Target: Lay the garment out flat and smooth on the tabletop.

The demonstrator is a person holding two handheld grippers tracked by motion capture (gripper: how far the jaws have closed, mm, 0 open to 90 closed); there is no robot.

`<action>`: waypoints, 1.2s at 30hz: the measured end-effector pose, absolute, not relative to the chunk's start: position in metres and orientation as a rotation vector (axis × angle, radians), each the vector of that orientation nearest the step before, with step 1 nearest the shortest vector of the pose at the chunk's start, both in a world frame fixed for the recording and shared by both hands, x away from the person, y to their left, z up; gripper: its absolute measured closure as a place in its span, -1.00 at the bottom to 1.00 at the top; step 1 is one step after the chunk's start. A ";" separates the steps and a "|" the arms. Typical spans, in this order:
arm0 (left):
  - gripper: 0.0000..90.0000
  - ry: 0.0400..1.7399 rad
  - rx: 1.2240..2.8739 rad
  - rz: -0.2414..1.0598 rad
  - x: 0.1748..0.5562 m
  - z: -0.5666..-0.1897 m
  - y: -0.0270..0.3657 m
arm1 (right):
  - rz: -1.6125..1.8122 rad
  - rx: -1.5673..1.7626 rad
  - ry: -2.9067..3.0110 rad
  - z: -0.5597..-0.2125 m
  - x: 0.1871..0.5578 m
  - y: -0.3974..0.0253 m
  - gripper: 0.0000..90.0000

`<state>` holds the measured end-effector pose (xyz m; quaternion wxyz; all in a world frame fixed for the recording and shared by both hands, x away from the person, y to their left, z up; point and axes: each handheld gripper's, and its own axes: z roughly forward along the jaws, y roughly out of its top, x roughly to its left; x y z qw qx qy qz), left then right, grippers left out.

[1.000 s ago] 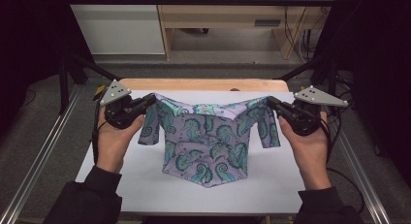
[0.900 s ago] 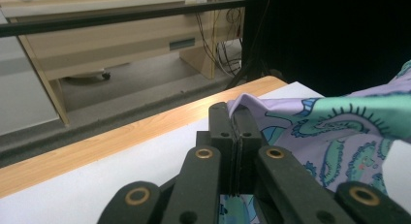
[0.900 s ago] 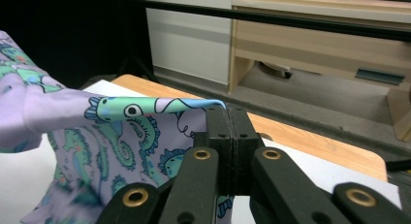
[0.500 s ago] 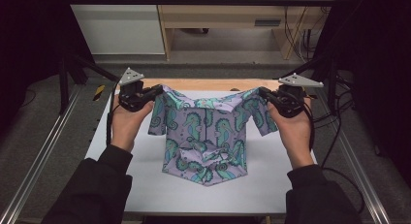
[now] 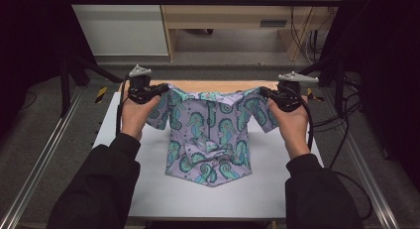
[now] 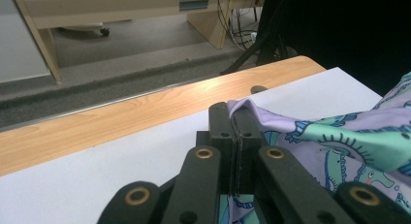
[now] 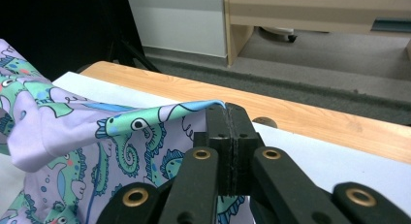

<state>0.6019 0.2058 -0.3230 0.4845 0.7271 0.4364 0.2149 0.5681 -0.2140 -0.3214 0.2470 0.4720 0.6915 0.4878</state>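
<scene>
Shirt, small, lilac with teal seahorse print, short sleeves: held up by its two shoulders at the far half of the white table sheet, collar edge stretched between the grippers, sleeves hanging at either side, lower hem resting rumpled on the sheet near the table's middle.

Left gripper: jaws pressed together on the shirt's left shoulder; in the left gripper view a lilac fold of the cloth pokes out past the closed tips.

Right gripper: jaws likewise clamped on the opposite shoulder; in the right gripper view a printed edge of the fabric runs into the closed tips and drapes away to the left.

Wooden table edge: bare strip beyond the sheet, just behind the raised collar.

Grey floor: beyond the table, with pale cabinets on it.
</scene>
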 end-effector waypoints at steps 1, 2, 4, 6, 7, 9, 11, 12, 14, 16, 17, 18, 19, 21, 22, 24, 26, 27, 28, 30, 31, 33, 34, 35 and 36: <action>1.00 1.064 1.773 0.523 0.603 -0.324 0.206 | 1.328 1.293 1.889 -0.323 0.569 -0.214 1.00; 1.00 1.067 1.775 0.521 0.604 -0.325 0.205 | 1.327 1.297 1.891 -0.324 0.570 -0.215 1.00; 1.00 1.071 1.776 0.519 0.607 -0.327 0.205 | 1.328 1.302 1.893 -0.326 0.572 -0.216 1.00; 1.00 1.077 1.776 0.515 0.610 -0.329 0.205 | 1.329 1.306 1.894 -0.327 0.575 -0.217 1.00; 1.00 1.082 1.772 0.510 0.611 -0.329 0.205 | 1.330 1.309 1.898 -0.328 0.576 -0.217 1.00; 1.00 1.088 1.780 0.507 0.616 -0.330 0.204 | 1.334 1.314 1.905 -0.329 0.578 -0.216 1.00; 1.00 1.095 1.789 0.504 0.625 -0.331 0.203 | 1.329 1.316 1.917 -0.329 0.582 -0.216 1.00; 1.00 1.104 1.794 0.503 0.631 -0.331 0.202 | 1.324 1.320 1.922 -0.329 0.586 -0.216 1.00; 1.00 1.126 1.797 0.503 0.649 -0.333 0.198 | 1.305 1.338 1.931 -0.328 0.599 -0.216 1.00; 0.99 1.165 1.834 0.541 0.673 -0.339 0.191 | 1.299 1.390 1.931 -0.329 0.621 -0.217 1.00; 0.95 1.165 1.834 0.541 0.673 -0.339 0.191 | 1.277 1.420 1.932 -0.332 0.635 -0.217 0.99; 0.82 1.247 1.779 0.595 0.694 -0.346 0.190 | 1.256 1.463 1.927 -0.336 0.650 -0.217 0.96; 0.68 1.279 1.751 0.622 0.699 -0.347 0.190 | 1.255 1.509 1.906 -0.343 0.662 -0.217 0.80; 0.51 1.300 1.688 0.654 0.697 -0.346 0.193 | 1.222 1.604 1.866 -0.357 0.675 -0.220 0.59; 0.50 1.300 1.688 0.654 0.697 -0.346 0.193 | 1.222 1.604 1.866 -0.357 0.675 -0.220 0.59; 0.46 1.254 1.647 0.650 0.672 -0.338 0.196 | 1.233 1.566 1.887 -0.364 0.662 -0.221 0.52; 0.41 1.218 1.669 0.687 0.651 -0.333 0.197 | 1.242 1.524 1.888 -0.364 0.643 -0.222 0.44; 0.38 1.203 1.665 0.691 0.639 -0.331 0.197 | 1.246 1.512 1.884 -0.364 0.632 -0.222 0.39; 0.35 1.194 1.660 0.689 0.626 -0.330 0.198 | 1.248 1.496 1.879 -0.363 0.621 -0.222 0.34; 0.29 1.172 1.646 0.688 0.602 -0.330 0.199 | 1.254 1.469 1.875 -0.362 0.598 -0.221 0.26; 0.25 1.155 1.645 0.688 0.591 -0.330 0.199 | 1.249 1.448 1.877 -0.360 0.587 -0.220 0.23; 0.19 1.129 1.645 0.704 0.571 -0.333 0.198 | 1.254 1.407 1.876 -0.359 0.567 -0.218 0.17; 0.12 1.114 1.646 0.698 0.562 -0.336 0.197 | 1.243 1.383 1.890 -0.357 0.558 -0.216 0.13; 0.06 1.096 1.646 0.695 0.554 -0.338 0.197 | 1.247 1.360 1.890 -0.356 0.550 -0.215 0.09; 0.02 1.084 1.652 0.697 0.547 -0.341 0.196 | 1.254 1.337 1.902 -0.355 0.543 -0.214 0.03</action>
